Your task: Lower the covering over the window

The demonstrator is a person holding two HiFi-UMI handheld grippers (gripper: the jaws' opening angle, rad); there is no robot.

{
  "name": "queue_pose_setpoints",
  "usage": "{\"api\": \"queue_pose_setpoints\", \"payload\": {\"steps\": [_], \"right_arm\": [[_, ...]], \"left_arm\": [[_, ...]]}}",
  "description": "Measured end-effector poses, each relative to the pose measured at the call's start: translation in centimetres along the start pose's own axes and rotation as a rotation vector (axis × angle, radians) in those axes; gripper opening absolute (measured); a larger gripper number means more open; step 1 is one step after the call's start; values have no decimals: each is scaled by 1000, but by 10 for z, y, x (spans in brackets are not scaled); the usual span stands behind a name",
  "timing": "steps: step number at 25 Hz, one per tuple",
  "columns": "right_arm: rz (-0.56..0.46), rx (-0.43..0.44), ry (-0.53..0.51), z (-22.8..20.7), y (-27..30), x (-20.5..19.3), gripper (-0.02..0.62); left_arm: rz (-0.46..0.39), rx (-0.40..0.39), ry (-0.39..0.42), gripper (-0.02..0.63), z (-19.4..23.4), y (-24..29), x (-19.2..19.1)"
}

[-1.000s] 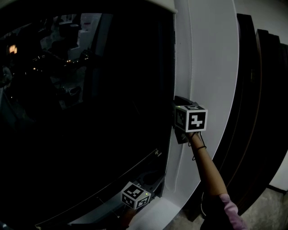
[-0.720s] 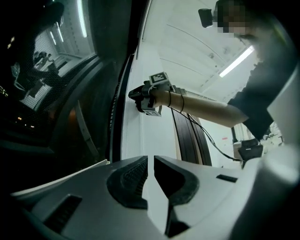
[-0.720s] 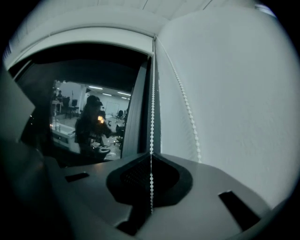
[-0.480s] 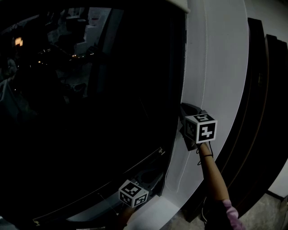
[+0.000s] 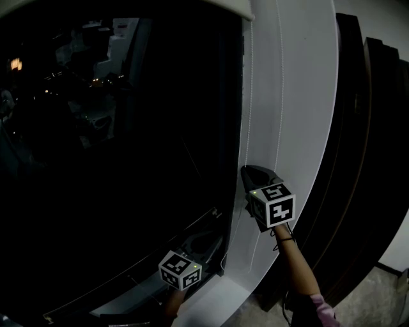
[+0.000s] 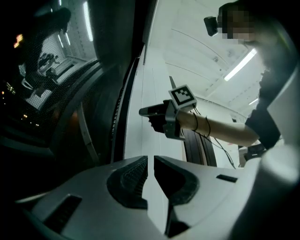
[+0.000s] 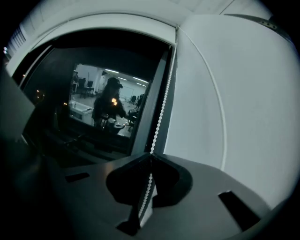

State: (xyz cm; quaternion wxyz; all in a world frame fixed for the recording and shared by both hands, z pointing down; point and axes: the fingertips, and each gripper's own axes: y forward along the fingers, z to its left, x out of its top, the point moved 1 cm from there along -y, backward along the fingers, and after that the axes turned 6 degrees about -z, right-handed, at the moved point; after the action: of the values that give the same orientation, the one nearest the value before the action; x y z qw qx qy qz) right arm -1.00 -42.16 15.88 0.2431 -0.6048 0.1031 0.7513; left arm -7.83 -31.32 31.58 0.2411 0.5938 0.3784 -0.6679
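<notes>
**Clamped on the chain, with the blind yet to drop**

Pictured at a dark window [image 5: 128, 159], with the roller blind [image 5: 238, 6] rolled up at the very top and nearly all the glass bare. Closed fully with the right gripper [image 7: 150, 159] on the bead chain [image 7: 161, 108], pads together and beads pinched between them. Strung near-vertical from the blind's end down the white wall, just beside the frame, straight through the grip and on below it. Gripped on the strand nearer the glass, leaving the second strand [image 5: 279, 96] hanging free, further out along the wall. Calls, by the look of it, for a straight downward pull along the chain's own line; impossible to tell from here whether this strand lowers or raises. Parked low near the sill with the left gripper [image 6: 150, 161]: jaws a narrow slit apart, nothing seen between them, well below the right and farther from the blind.
</notes>
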Motion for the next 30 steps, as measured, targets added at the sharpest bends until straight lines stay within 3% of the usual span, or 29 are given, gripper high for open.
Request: {"api": "queue_pose_setpoints", "payload": {"steps": [9,15,23,30], "right_arm": [[53,10,64,27,-36,-84,9],[163,48,123,61,-57,-161,9],[365,106,207,111,-98,-279,9],[345,103,226,118,-112,-295,9]], "left_arm": [[-13,23,4,28,1,6,9],[-3,15,21,40,-5,16,15],[44,21,9,49,-15,23,-6],[58,20,8,77,-24,35,-16]]}}
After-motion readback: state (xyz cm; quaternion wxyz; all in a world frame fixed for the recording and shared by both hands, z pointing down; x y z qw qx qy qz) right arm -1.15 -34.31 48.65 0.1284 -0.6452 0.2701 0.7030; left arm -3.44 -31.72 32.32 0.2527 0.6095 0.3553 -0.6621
